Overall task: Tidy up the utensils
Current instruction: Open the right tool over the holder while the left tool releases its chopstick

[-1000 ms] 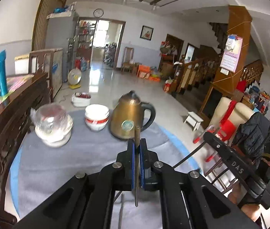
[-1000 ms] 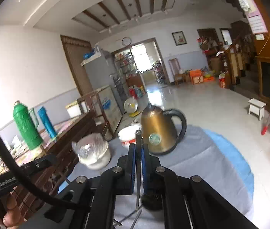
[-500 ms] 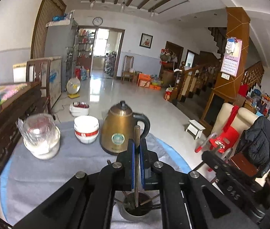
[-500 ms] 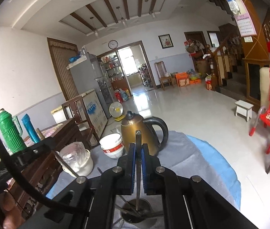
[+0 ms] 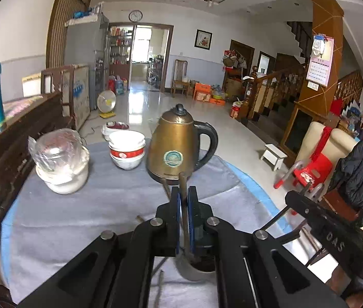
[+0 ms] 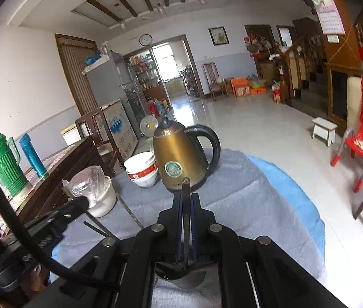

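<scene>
My left gripper (image 5: 184, 192) is shut on a thin metal utensil handle (image 5: 184, 205) held upright; its lower end reaches into a metal cup (image 5: 197, 269) just under the jaws. Other utensil handles (image 5: 166, 187) stick out of the cup. My right gripper (image 6: 186, 200) is shut on another dark utensil handle (image 6: 186, 205), upright over the same cup (image 6: 181, 274). The right gripper body also shows at the right of the left wrist view (image 5: 335, 238); the left gripper body shows at the left of the right wrist view (image 6: 53, 220).
A brass kettle (image 5: 176, 148) stands behind the cup on the grey tablecloth (image 5: 91, 213). Stacked white bowls (image 5: 127, 148) and a plastic-wrapped jar on a white bowl (image 5: 60, 159) stand to its left. A dark wooden bench (image 5: 1, 148) borders the table's left. Chairs (image 6: 361, 141) stand right.
Both grippers have come lower and closer to the table. The cup now sits right under both jaws and both held utensils reach down to it.
</scene>
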`<action>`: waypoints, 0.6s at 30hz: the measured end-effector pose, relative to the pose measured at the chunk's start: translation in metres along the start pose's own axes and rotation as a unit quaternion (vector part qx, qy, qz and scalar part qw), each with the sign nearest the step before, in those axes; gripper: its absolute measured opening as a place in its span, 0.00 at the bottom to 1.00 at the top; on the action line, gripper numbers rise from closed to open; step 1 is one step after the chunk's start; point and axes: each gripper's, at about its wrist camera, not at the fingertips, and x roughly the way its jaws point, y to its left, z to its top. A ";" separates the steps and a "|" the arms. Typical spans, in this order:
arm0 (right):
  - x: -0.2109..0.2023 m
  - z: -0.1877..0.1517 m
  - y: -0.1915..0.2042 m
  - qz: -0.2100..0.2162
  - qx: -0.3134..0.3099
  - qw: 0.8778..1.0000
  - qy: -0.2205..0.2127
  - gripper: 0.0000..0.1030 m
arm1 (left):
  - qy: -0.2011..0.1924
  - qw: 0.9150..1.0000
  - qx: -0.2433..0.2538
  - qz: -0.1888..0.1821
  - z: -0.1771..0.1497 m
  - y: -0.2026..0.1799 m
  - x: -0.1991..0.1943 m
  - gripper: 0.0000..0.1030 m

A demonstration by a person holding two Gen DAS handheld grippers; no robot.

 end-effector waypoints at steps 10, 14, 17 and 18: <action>0.002 -0.004 -0.006 0.000 0.028 1.000 0.011 0.08 | -0.016 0.998 0.021 0.055 -0.034 0.036 -0.038 0.41; -0.005 -0.003 -0.009 0.020 0.054 0.998 0.010 0.08 | -0.013 0.996 0.028 0.087 -0.051 0.056 -0.047 0.51; -0.018 -0.004 -0.009 0.034 0.063 0.997 -0.006 0.09 | -0.002 0.994 0.026 0.109 -0.065 0.074 -0.051 0.52; -0.024 -0.004 -0.008 0.038 0.063 0.997 -0.017 0.11 | 0.005 0.993 0.023 0.114 -0.071 0.082 -0.051 0.54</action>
